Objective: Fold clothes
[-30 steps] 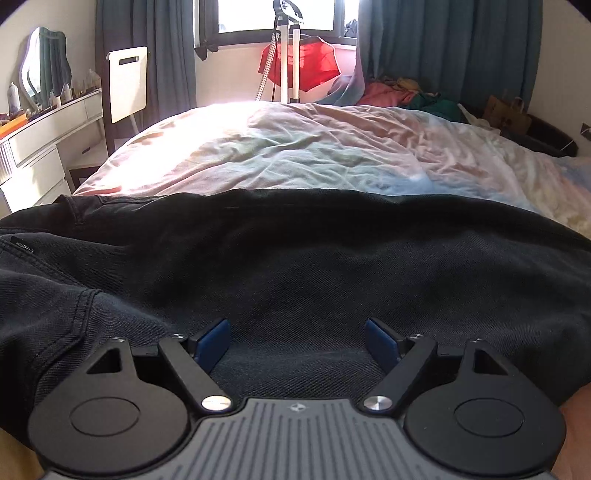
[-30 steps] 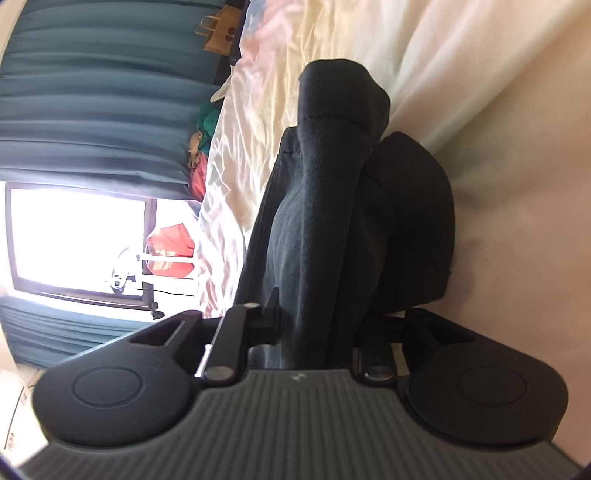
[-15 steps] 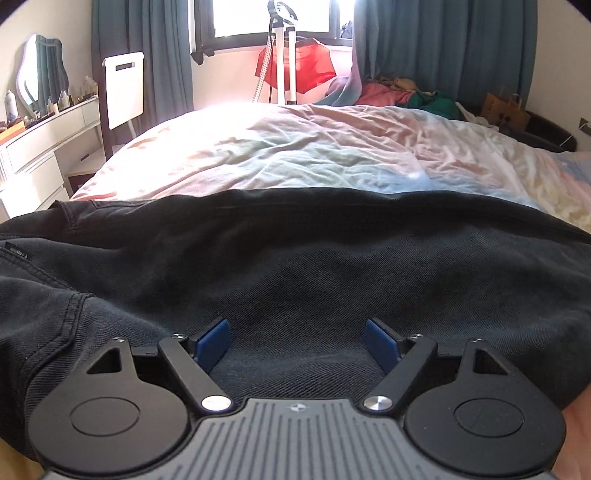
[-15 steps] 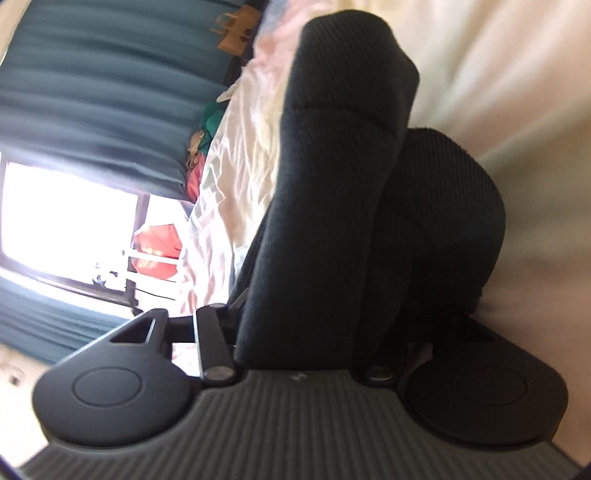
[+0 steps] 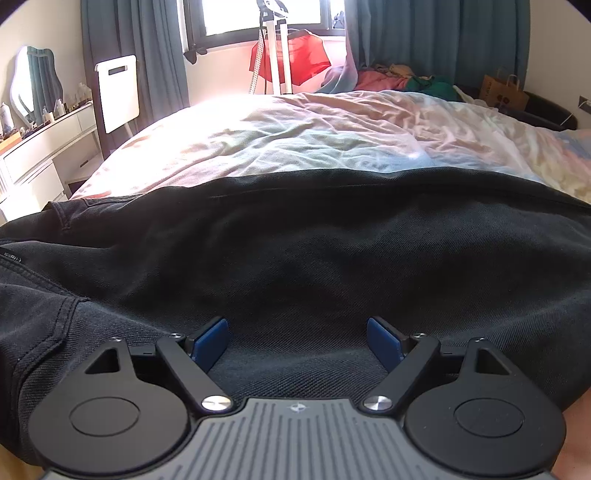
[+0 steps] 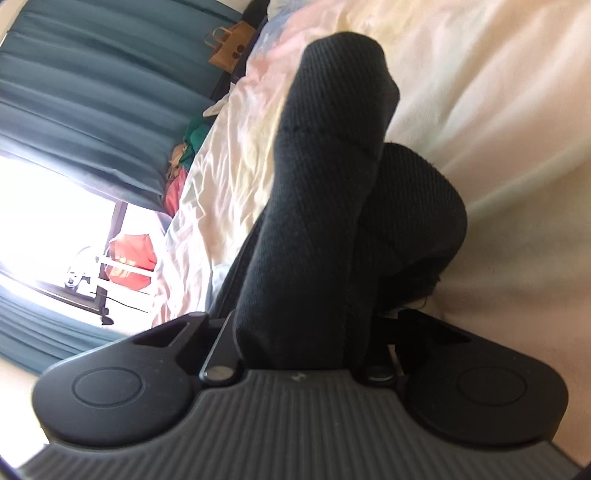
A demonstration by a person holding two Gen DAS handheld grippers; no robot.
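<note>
Black jeans point(image 5: 295, 251) lie under the wide-apart left gripper point(image 5: 297, 341); the right gripper point(image 6: 306, 332) clamps their bunched fabric.

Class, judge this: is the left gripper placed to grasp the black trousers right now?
Probably yes. The left gripper is open, its jaws spread over the black trousers, with nothing between them.

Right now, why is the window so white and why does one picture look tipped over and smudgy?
Left wrist view: sunlight blows the window out to white and glares on the bed; the fisheye bends the black jeans into a curve. Right wrist view: the camera is rolled sideways, the window is washed out, the jeans look softly blurred.
</note>
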